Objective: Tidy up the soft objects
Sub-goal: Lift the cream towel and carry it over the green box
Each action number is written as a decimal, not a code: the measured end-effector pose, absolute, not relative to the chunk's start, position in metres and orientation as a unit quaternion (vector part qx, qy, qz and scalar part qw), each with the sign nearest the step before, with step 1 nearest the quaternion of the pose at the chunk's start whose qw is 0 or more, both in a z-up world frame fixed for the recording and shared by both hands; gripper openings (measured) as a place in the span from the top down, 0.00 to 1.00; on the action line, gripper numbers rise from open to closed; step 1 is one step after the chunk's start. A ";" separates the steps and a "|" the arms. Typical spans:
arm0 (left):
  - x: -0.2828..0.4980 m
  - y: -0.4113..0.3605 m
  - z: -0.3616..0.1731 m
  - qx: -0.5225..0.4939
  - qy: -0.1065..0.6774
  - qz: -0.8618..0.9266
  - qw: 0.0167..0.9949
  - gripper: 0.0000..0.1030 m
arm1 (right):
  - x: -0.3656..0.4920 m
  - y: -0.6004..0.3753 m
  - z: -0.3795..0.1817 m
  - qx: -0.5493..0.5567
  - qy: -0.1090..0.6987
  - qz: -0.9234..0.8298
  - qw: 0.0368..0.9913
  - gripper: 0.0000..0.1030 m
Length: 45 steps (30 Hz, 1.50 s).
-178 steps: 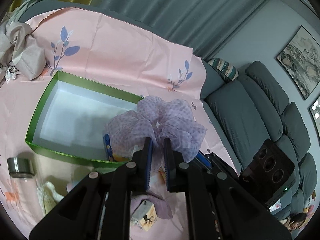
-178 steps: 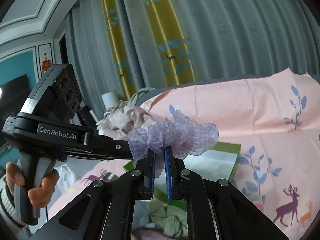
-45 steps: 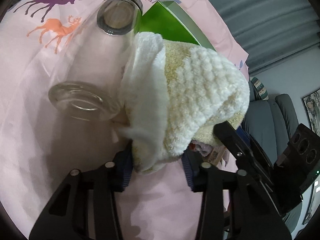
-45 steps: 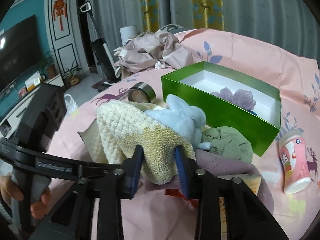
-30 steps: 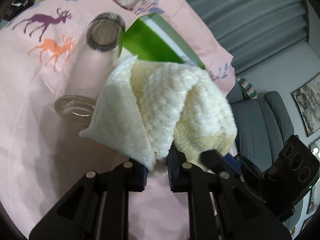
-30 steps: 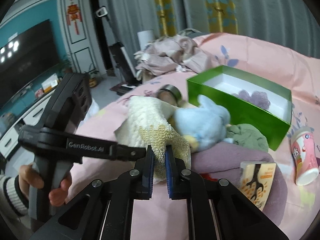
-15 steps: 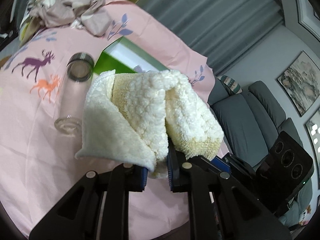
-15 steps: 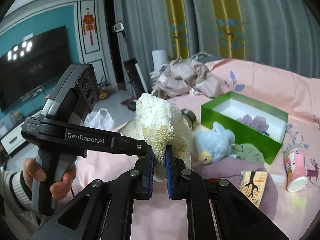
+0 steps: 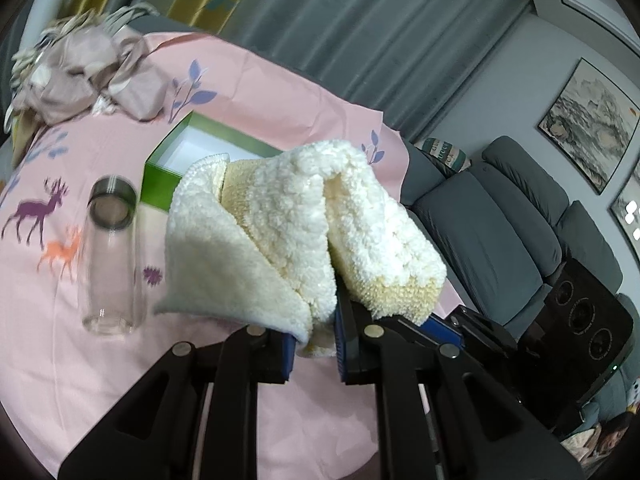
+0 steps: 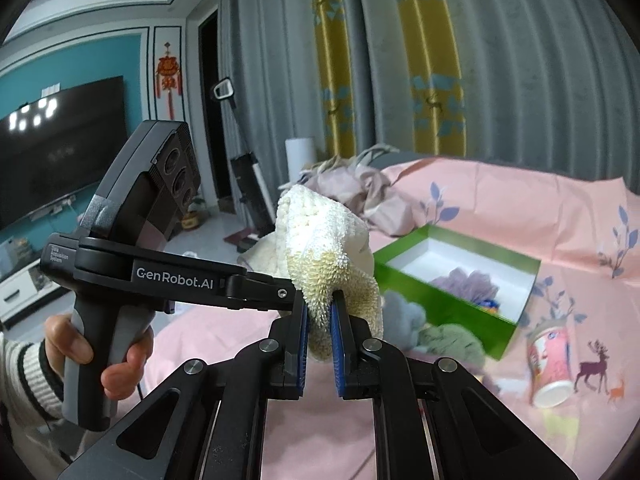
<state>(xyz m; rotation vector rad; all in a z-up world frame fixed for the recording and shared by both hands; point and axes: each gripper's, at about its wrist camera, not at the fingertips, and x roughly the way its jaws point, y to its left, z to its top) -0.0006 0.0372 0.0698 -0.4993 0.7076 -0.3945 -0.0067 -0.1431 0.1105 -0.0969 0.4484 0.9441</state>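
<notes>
A fluffy cream and pale-yellow towel [image 9: 296,224] hangs in the air above the pink cloth, held from two sides. My left gripper [image 9: 316,340] is shut on one lower corner of it. My right gripper [image 10: 318,320] is shut on another edge of the towel [image 10: 320,248], and the left gripper's black body [image 10: 140,240] shows beside it, held by a hand [image 10: 76,344]. Behind stands the green box [image 10: 456,280] with a lilac scrunchie [image 10: 472,280] inside. The towel hides part of the green box [image 9: 168,168] in the left wrist view.
A clear glass bottle [image 9: 110,256] lies on the pink tablecloth [image 9: 80,360]. Crumpled beige fabric [image 9: 88,76] sits at the far edge. A blue plush [image 10: 404,312], green cloth [image 10: 452,340] and pink cup [image 10: 548,360] lie near the box. A grey sofa [image 9: 500,220] is at the right.
Both grippers have risen with the towel, lifting it clear of the pile and off the cloth. The left gripper rolled, so the table now sits lower and more level in its view.
</notes>
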 end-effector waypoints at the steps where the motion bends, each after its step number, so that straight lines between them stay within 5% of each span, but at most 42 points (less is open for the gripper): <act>1: 0.003 0.036 0.073 -0.236 0.339 -0.191 0.891 0.89 | -0.003 -0.144 0.113 -0.046 0.210 0.449 0.867 0.89; 27: 0.121 0.023 0.102 -0.179 0.327 -0.174 0.912 0.89 | 0.104 -0.146 0.131 -0.022 0.181 0.418 0.890 0.89; 45: 0.190 0.034 0.068 -0.190 0.372 -0.163 0.894 0.89 | 0.170 -0.134 0.100 -0.008 0.222 0.399 0.890 0.89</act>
